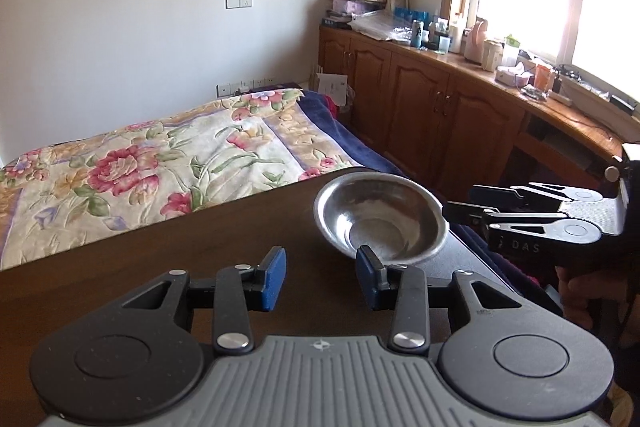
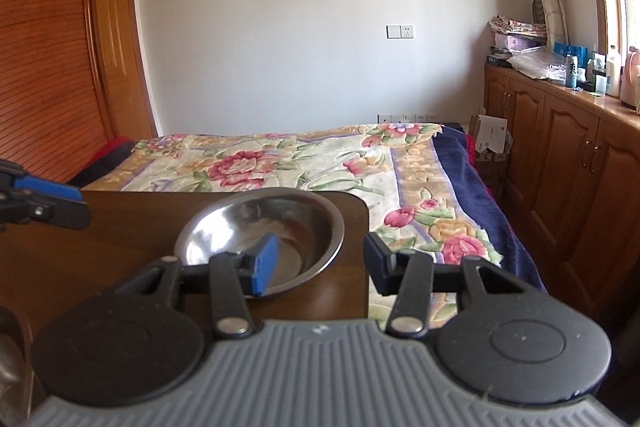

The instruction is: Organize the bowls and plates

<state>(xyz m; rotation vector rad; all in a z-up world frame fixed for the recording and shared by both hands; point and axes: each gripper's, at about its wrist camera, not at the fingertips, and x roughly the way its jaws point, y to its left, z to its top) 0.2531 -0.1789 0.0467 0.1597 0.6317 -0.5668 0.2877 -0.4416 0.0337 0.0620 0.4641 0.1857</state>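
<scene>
1. A steel bowl point(image 1: 380, 217) sits upright at the table's point(image 1: 180, 255) far right corner, by the bed point(image 1: 160, 155).
2. The left gripper point(image 1: 321, 277) hovers near the bowl, jaws wide, holding nothing.
3. The right gripper point(image 2: 320, 263) is spread wide, its left finger point(image 2: 262, 265) over the bowl's near rim.
</scene>
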